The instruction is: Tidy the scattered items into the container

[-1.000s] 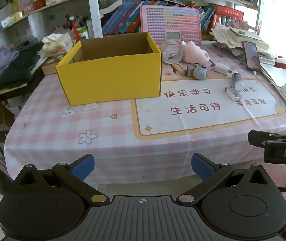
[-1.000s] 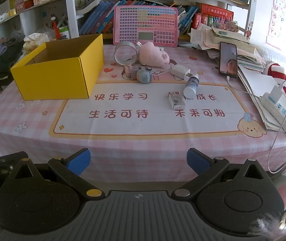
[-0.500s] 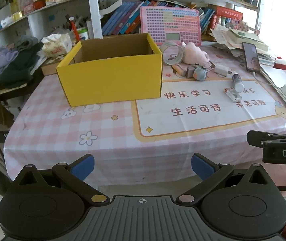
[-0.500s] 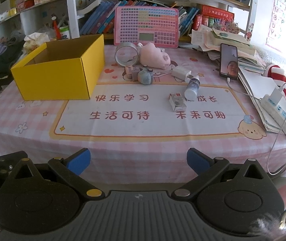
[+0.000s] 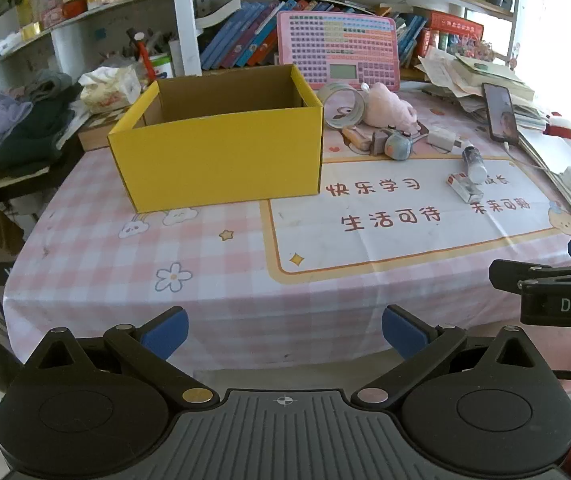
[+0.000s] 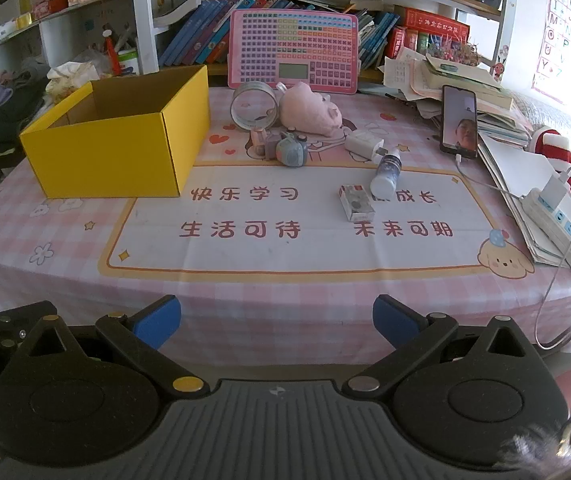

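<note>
An open yellow cardboard box stands on the left half of the table. To its right lie a tape roll, a pink plush pig, a small grey-blue toy, a white charger, a small bottle and a small red-and-white box. My left gripper is open and empty, off the table's front edge. My right gripper is open and empty, also off the front edge.
A pink keyboard toy leans at the back against shelves of books. A phone, paper stacks and a power strip with cables line the right side. Clothes are piled at the left.
Both grippers have crept slightly forward toward the table, so the box and items look a little nearer. Nothing on the table has moved.
</note>
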`<state>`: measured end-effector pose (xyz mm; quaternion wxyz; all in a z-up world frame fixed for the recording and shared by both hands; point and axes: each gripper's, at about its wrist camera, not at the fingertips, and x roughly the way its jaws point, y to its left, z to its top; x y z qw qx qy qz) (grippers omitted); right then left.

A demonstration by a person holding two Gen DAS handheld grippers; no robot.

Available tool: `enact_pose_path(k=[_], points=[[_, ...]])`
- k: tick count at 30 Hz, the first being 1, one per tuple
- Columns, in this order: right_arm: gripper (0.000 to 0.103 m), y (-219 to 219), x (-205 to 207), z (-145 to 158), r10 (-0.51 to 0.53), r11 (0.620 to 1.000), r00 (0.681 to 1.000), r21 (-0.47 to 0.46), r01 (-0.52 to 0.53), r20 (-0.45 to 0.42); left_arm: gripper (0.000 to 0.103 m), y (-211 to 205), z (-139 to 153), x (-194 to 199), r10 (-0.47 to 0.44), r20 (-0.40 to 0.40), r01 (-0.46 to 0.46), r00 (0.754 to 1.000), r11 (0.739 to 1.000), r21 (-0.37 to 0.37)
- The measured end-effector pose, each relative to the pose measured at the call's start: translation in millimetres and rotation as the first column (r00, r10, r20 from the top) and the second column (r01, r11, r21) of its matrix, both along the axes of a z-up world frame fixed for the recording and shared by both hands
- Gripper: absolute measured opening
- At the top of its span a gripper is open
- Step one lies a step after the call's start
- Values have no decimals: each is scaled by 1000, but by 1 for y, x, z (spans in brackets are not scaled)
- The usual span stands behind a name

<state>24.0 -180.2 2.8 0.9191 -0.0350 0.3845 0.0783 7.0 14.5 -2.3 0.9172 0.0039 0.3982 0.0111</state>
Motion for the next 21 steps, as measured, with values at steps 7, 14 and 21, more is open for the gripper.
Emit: enact_pose_path(k=[7, 14, 21], points=[[103, 2, 3, 0, 1, 1000, 1000, -1, -1, -6, 103, 1, -2, 1, 0, -9, 0, 1000, 1000, -10], [103, 3, 5, -1, 8, 1000, 1000, -1, -8, -6, 103, 2, -2, 2, 5, -15, -6, 1000, 1000, -17], [103, 4, 5, -1, 17, 1000, 1000, -1, -17, -5, 103, 2, -2, 3, -3, -14, 3, 1000, 1000, -30]])
